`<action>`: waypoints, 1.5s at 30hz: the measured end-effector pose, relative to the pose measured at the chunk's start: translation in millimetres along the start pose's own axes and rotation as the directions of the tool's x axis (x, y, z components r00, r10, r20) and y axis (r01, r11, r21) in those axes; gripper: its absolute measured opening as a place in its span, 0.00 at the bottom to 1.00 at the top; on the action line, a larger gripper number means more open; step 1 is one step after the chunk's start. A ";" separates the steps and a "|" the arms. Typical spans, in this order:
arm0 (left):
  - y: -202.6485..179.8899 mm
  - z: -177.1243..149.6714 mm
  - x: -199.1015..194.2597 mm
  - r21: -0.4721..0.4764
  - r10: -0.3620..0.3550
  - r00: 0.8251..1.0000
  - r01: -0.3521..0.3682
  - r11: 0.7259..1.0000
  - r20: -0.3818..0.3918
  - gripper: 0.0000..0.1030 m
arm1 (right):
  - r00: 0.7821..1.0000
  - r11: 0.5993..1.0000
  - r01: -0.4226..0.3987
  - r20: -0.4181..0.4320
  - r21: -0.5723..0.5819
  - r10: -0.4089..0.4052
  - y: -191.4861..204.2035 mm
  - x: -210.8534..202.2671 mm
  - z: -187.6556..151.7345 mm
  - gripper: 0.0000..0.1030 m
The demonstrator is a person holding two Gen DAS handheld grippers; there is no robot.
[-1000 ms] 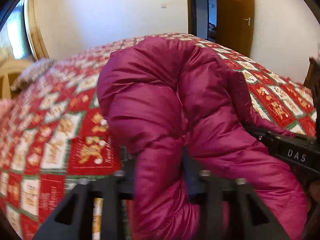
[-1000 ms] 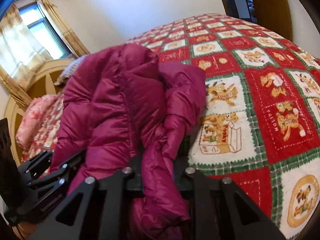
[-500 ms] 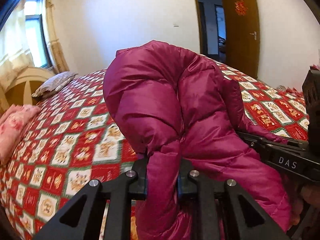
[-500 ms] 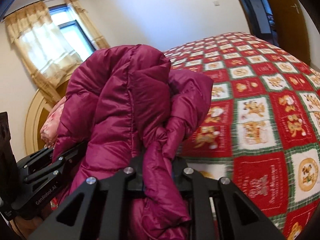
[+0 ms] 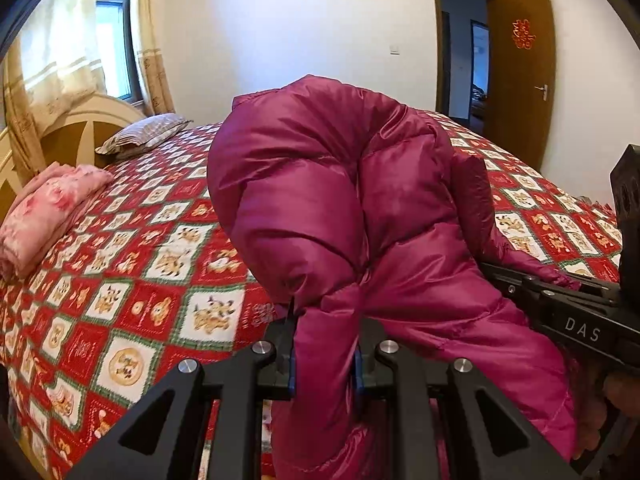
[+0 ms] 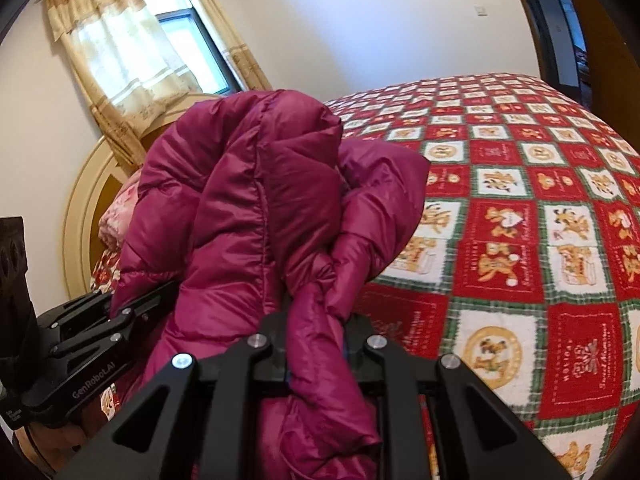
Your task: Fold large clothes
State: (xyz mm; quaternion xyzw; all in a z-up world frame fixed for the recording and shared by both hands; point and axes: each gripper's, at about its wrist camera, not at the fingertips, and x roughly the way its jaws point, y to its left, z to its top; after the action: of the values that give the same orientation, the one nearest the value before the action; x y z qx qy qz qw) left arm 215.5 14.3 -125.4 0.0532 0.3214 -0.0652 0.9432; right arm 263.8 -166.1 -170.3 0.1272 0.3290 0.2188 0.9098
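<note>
With both grips narrow on slick puffer jacket point(image 5: 340, 208), left gripper point(image 5: 324, 356) and right gripper point(image 6: 316, 344) held bunched folds above bed point(image 6: 520, 240); risk: fabric slipped free, bundle sagged unevenly.

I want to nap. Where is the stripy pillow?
In the left wrist view, the stripy pillow lies at the bed's far left end, against the cream headboard, just beyond the folded pink blanket.

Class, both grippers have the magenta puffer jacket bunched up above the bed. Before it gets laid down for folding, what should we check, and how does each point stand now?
1. Left gripper clamped on the jacket: ok.
2. Right gripper clamped on it: ok.
3. Jacket spread flat: not ok, bunched.
4. Bedspread bare ahead: ok.
5. Pink bedding and pillow apart from the jacket: ok.
6. Sleeves located: cannot tell.
</note>
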 end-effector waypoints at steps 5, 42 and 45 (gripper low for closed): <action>17.3 -8.2 -3.6 -0.023 0.017 1.000 -0.018 1.000 -0.005 0.19 | 1.000 1.000 -0.011 -0.017 -0.029 0.010 11.4 12.6 -0.9 0.19; 58.1 -47.7 60.5 -0.096 0.098 0.990 -0.108 0.990 -0.104 0.74 | 0.990 0.996 0.093 -0.102 0.001 -0.092 6.5 60.8 -26.9 0.23; 62.7 -49.1 63.3 -0.116 0.098 0.989 -0.111 0.987 -0.109 0.78 | 0.991 0.995 0.095 -0.101 0.017 -0.093 3.6 61.6 -27.7 0.26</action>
State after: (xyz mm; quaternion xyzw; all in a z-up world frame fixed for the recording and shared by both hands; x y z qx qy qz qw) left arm 245.6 77.4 -199.3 0.0158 0.3698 0.0068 0.9290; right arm 286.9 -130.9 -223.2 0.1103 0.3821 0.1781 0.9001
